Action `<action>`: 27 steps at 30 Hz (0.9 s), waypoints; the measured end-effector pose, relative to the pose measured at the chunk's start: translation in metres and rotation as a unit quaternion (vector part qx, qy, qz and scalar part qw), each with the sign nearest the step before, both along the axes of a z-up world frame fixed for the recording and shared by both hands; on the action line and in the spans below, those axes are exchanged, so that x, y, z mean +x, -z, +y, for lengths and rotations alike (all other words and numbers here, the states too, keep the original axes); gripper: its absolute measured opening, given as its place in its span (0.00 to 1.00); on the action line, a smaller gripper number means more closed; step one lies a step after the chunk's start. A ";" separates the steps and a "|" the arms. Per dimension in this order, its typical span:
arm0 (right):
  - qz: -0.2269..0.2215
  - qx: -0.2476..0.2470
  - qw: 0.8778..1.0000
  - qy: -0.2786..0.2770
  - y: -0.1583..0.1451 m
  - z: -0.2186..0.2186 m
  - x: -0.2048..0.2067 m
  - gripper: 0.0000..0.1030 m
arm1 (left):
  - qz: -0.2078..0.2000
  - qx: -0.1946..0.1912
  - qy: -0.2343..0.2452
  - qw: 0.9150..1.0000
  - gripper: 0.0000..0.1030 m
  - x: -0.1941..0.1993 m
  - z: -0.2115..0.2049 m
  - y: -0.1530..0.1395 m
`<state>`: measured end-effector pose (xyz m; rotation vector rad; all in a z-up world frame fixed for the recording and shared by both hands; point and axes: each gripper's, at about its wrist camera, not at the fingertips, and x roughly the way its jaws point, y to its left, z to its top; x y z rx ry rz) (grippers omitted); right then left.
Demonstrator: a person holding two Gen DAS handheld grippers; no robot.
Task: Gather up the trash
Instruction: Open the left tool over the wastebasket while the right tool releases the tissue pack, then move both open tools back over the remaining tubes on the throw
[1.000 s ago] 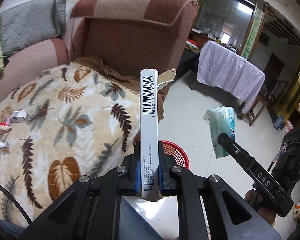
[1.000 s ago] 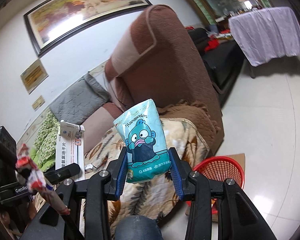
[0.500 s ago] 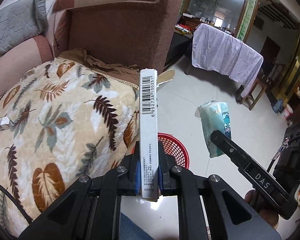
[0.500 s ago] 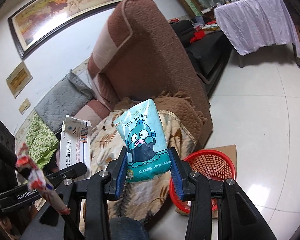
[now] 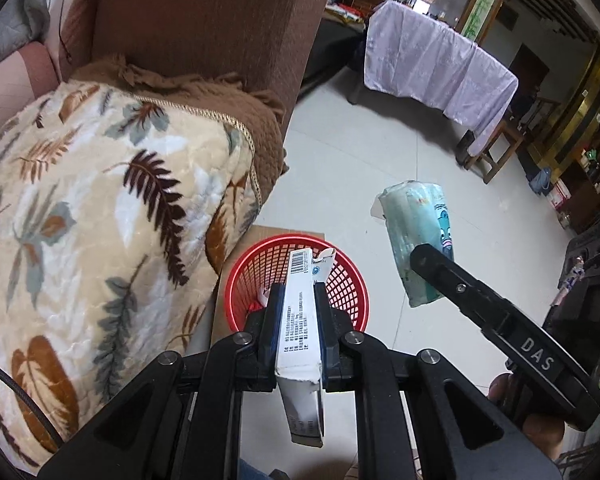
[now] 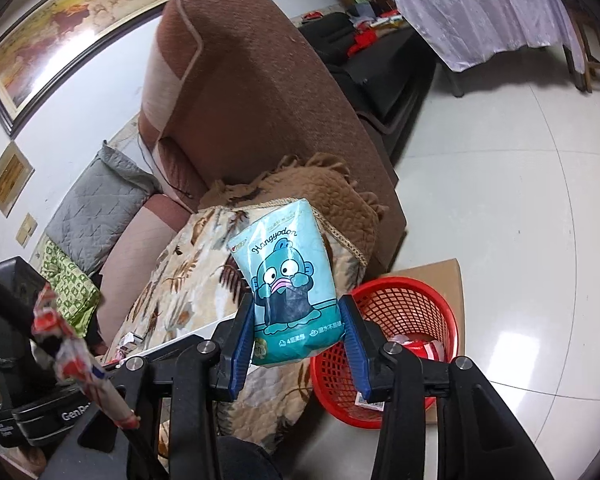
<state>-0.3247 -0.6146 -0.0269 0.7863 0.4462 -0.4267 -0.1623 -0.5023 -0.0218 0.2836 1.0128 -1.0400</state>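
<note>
- Left claw (image 5: 298,312): pinching a long white cardboard box with a barcode (image 5: 300,320). A second ago the box stood against the sofa back with the red plastic mesh basket (image 5: 348,280) low behind it; now the view is tipped down and the box's torn front end sits over the basket mouth.
- Right claw (image 6: 300,332): blue pads pressed onto a teal soft tissue packet printed with a cartoon fish (image 6: 290,276). Packet unchanged in the grip; the basket (image 6: 416,300) has come closer, now just right of and below it.
- Basket stands on a flat brown cardboard sheet (image 6: 440,270) on the tiled floor, against the sofa's leaf-patterned blanket (image 5: 100,208). Some red-and-white wrapper scraps already lie inside.
- Judgement: carry phase looks finished for the left item; opening that claw should drop the box in. The packet is beside, not over, the rim, so it needs a short shift first.
</note>
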 end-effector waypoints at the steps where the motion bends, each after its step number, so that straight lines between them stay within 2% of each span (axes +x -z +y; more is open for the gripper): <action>1: 0.002 0.003 1.000 0.001 0.004 -0.003 0.001 0.44 | 0.008 0.003 0.000 1.000 0.12 0.003 -0.004 0.006; 4: 0.007 0.015 1.000 0.003 0.013 -0.010 0.006 0.47 | 0.028 0.009 0.005 1.000 0.12 0.009 -0.014 0.017; 6: 0.015 0.020 1.000 0.001 0.018 -0.015 0.010 0.55 | 0.034 0.009 0.006 0.999 0.13 0.012 -0.020 0.022; 8: 0.020 0.027 0.999 0.003 0.023 -0.018 0.013 0.55 | 0.045 0.008 0.010 0.999 0.20 0.015 -0.025 0.028; 10: 0.020 0.032 0.999 0.007 0.025 -0.020 0.012 0.55 | 0.054 0.005 0.007 0.998 0.39 0.019 -0.027 0.032; 15: 0.012 0.026 1.000 0.007 0.018 -0.017 0.009 0.59 | 0.071 -0.006 -0.008 0.997 0.46 0.029 -0.011 0.029; 17: 0.006 0.022 1.000 0.003 0.013 -0.013 0.009 0.59 | 0.071 -0.013 -0.014 0.997 0.48 0.034 0.003 0.021; 21: -0.019 0.008 1.000 -0.017 -0.004 0.004 0.014 0.67 | 0.069 -0.035 -0.032 0.997 0.49 0.045 0.045 -0.002; 25: -0.047 -0.006 0.997 -0.059 -0.021 0.031 0.030 0.69 | 0.051 -0.063 -0.097 0.992 0.51 0.060 0.107 -0.029; 27: -0.056 -0.013 0.995 -0.086 -0.027 0.049 0.042 0.72 | 0.053 -0.059 -0.139 0.987 0.52 0.068 0.135 -0.035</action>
